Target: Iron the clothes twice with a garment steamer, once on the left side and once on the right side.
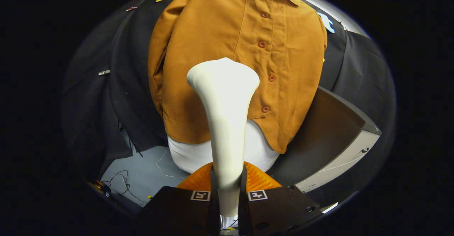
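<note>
White garment steamer (225, 122) clamped in gripper (227, 190), against buttoned brown shirt (198, 51).

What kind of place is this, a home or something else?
Probably a staged recording booth, not a home: black cloth walls, loose cables on a bare floor, and a brown shirt hung on display. The gripper is shut on a white garment steamer.

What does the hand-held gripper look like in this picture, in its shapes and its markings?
The hand-held gripper has two broad, flat dark body blocks, one on each side, with small round holes in them. Each block carries a small square black-and-white marker near its inner corner. Two narrow fingers run forward from the blocks. Behind them sits a ribbed orange part.
</note>
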